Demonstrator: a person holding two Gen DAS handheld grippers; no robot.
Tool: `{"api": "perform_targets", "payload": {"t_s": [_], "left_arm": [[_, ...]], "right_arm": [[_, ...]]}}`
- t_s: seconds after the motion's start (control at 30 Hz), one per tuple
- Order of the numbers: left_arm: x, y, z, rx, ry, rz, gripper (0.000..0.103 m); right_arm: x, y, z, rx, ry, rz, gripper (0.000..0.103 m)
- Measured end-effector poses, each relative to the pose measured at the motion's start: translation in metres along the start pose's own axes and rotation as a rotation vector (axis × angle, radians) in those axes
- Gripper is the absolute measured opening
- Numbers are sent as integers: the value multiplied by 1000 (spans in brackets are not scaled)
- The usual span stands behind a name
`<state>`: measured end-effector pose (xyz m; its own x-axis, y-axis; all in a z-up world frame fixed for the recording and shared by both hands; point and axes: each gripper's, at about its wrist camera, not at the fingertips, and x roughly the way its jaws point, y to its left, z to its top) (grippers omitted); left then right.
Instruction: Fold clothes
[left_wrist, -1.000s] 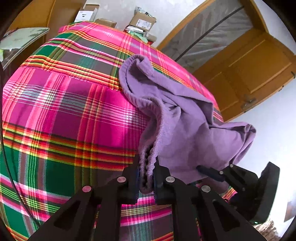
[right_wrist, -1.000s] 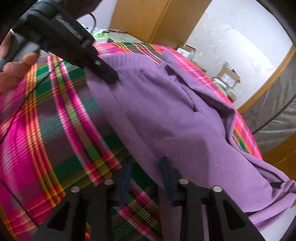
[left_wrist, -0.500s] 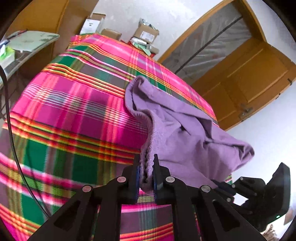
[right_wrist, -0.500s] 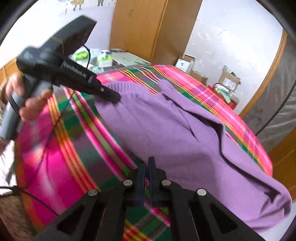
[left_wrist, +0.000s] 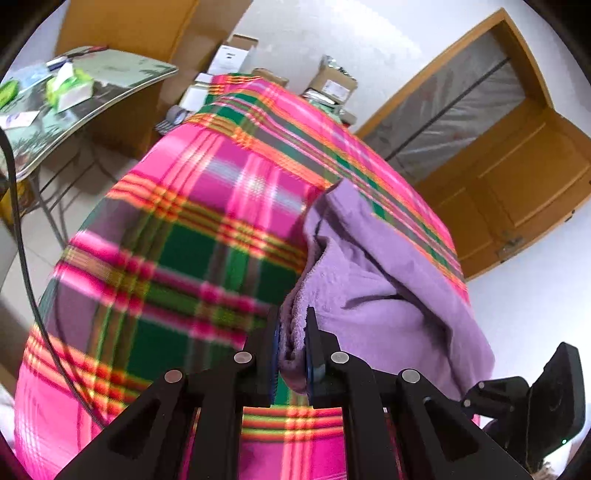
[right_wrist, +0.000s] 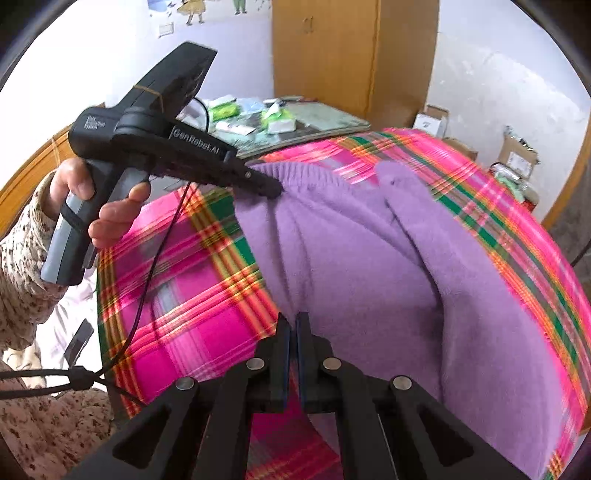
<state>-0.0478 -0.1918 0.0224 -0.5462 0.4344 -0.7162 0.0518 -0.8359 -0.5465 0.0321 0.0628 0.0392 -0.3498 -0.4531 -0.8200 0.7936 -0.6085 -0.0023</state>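
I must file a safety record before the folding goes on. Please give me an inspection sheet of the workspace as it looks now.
Surface: plaid pink-and-green cloth covers the table.
Job's things: one purple fleece garment, rumpled, unfolded.
Clutter: nothing seen on the cloth.
Grippers: left tool shut on the garment's ribbed edge; right tool shut, with no cloth visible between its pads.
Cables: black cable hangs from the left tool over the table's edge.
Surroundings: side table with packets, cardboard boxes, wooden door.
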Motion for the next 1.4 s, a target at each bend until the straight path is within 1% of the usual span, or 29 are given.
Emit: {"api": "perform_targets", "payload": {"t_s": [0.13, 0.3, 0.33, 0.37, 0.4, 0.47, 0.6, 0.67, 0.7, 0.83, 0.93, 0.97, 1.0, 1.03, 1.1, 1.13, 1.17, 1.23, 1.27, 1.3, 1.33, 1.4], "left_arm": [[4, 5, -9, -3, 12, 29, 11], [11, 5, -14, 0, 22, 62, 12], [12, 5, -14, -2, 23, 66, 12], [12, 6, -16, -4, 24, 68, 12], [12, 6, -17, -4, 28, 73, 12], [10, 3, -19, 1, 28, 83, 14], [-1, -5, -26, 10, 15, 105, 14], [-9, -8, -29, 8, 0, 109, 17], [-14, -9, -30, 10, -10, 112, 18], [-30, -21, -37, 22, -33, 106, 18], [-32, -42, -45, 71, -29, 71, 18], [-31, -50, -48, 87, -21, 56, 18], [-27, -59, -51, 107, -9, 39, 23], [-24, -67, -54, 122, 3, 22, 26], [-13, -86, -60, 153, 34, -14, 26], [-7, -95, -64, 167, 51, -34, 26], [0, -105, -67, 178, 68, -53, 26], [18, -124, -74, 208, 112, -96, 26], [28, -133, -77, 219, 136, -117, 28], [37, -141, -81, 223, 160, -136, 35], [47, -149, -84, 229, 187, -159, 40], [65, -165, -91, 240, 236, -200, 40]], "right_arm": [[9, 4, -5, 15, 21, 0, 4], [-4, 4, -9, 62, 21, 27, 6], [-12, 6, -12, 64, 6, 30, 8], [-19, 7, -15, 70, -6, 26, 13], [-26, 8, -18, 75, -18, 21, 22], [-44, 9, -25, 77, -42, 3, 32], [-89, 8, -46, 109, -103, -47, 32], [-111, 4, -57, 129, -124, -64, 32], [-125, 2, -63, 137, -136, -95, 32], [-171, -6, -89, 174, -163, -198, 32], [-188, -20, -109, 231, -157, -254, 32], [-188, -24, -115, 246, -140, -281, 32], [-189, -29, -122, 260, -123, -308, 32], [-187, -33, -129, 271, -102, -328, 32], [-181, -43, -143, 306, -62, -366, 32], [-177, -52, -154, 347, -46, -370, 32], [-174, -58, -162, 379, -47, -356, 32], [-167, -72, -178, 469, -77, -313, 33], [-163, -79, -184, 510, -100, -278, 34], [-158, -85, -190, 551, -123, -243, 36], [-154, -91, -196, 590, -145, -208, 36], [-146, -96, -201, 625, -172, -150, 37]]}}
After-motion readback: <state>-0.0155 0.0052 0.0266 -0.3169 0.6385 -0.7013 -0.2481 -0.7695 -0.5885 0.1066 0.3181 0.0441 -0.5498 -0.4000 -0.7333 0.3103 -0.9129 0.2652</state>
